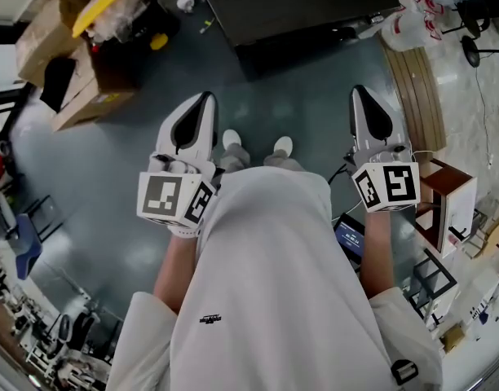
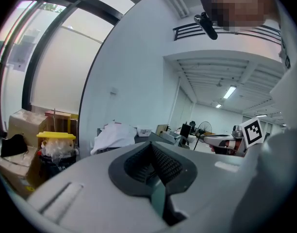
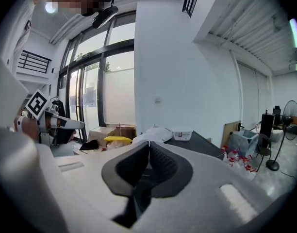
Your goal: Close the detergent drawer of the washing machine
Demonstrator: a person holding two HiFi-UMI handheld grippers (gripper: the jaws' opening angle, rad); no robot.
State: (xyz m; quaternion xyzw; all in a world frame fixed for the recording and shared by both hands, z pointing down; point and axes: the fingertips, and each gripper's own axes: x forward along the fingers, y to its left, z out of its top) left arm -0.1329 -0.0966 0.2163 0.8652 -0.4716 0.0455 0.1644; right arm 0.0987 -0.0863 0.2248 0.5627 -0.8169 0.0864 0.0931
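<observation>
now the left gripper [image 1: 206, 98] and the right gripper [image 1: 358, 91] are squeezed shut on nothing, side by side above the grey floor [image 1: 111, 186], pointing at a dark table [image 1: 298, 6].

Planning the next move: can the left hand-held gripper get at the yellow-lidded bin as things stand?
Probably not without a step: the left hand-held gripper, jaws together, is held at the person's waist, while the yellow-lidded bin stands well ahead to its left. Only floor lies between.
</observation>
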